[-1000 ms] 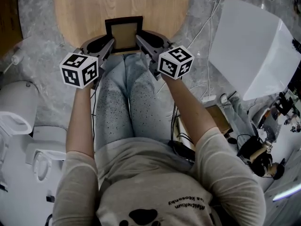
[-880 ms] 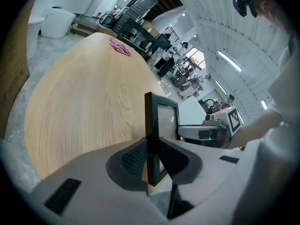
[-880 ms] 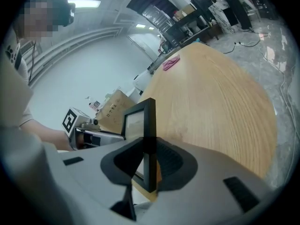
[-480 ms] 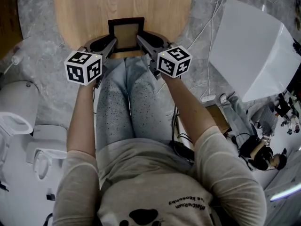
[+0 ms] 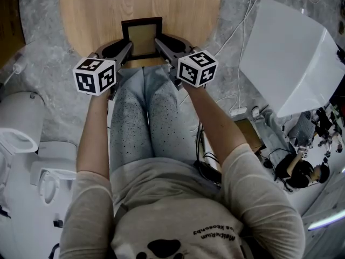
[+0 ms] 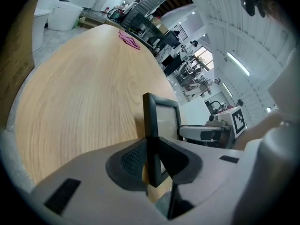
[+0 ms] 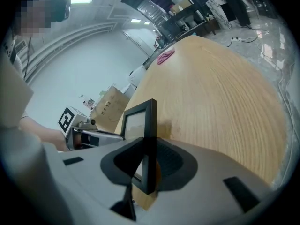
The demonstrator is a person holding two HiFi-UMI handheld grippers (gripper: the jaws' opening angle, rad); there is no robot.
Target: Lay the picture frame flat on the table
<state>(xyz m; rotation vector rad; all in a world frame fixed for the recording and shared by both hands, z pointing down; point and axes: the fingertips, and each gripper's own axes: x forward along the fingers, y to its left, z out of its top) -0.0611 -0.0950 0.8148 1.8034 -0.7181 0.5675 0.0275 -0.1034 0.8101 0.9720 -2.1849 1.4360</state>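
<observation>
Picture frame (image 5: 142,36) lowered; left tongs (image 5: 127,47), right tongs (image 5: 160,41) clamping.

The person wears a light beige short-sleeved T-shirt (image 5: 178,198) with a black paw print (image 5: 161,248) and a line of small dark lettering (image 5: 214,232) on the chest, over pale blue jeans (image 5: 135,117) speckled with dark dots. The left gripper (image 5: 125,49) and the right gripper (image 5: 163,43) look alike: smooth light-grey shells with small black rectangular insets (image 6: 63,196), and jaws lined with dark, finely ribbed pads (image 6: 127,159). Each carries a white cube printed with black square markers, the left cube (image 5: 95,75) and the right cube (image 5: 197,68).
</observation>
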